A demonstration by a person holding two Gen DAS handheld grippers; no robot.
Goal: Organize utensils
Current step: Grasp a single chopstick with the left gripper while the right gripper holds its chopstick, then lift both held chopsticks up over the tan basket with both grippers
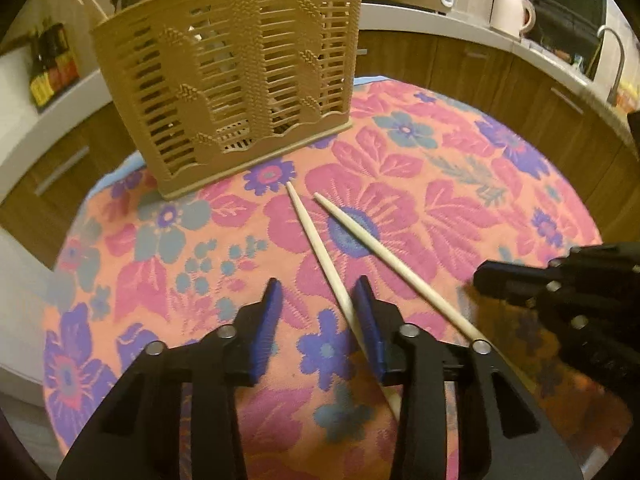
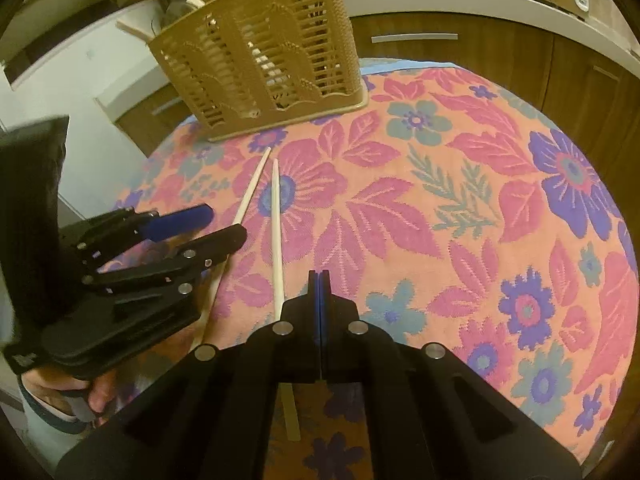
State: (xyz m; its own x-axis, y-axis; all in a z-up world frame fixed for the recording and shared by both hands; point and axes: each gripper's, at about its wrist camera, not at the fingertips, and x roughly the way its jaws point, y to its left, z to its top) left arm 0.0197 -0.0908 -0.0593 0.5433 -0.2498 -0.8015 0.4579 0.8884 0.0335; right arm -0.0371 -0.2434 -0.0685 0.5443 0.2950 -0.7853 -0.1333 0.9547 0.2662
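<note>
Two chopsticks [image 1: 320,248] lie on the flowered table [image 1: 440,184] just near of the slotted utensil basket [image 1: 236,76], the left gripper [image 1: 318,300] straddling one with jaws open, apparently to lift it, while the right gripper [image 2: 319,280] waits, jaws closed and empty.

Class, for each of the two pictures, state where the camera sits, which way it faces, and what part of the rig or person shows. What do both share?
Left wrist: on the left gripper, facing the basket across the tablecloth; open fingers straddle one chopstick; right gripper at right.
Right wrist: on the shut right gripper, facing the same way; left gripper and hand at left.
Shared: basket, both chopsticks, tablecloth.
</note>
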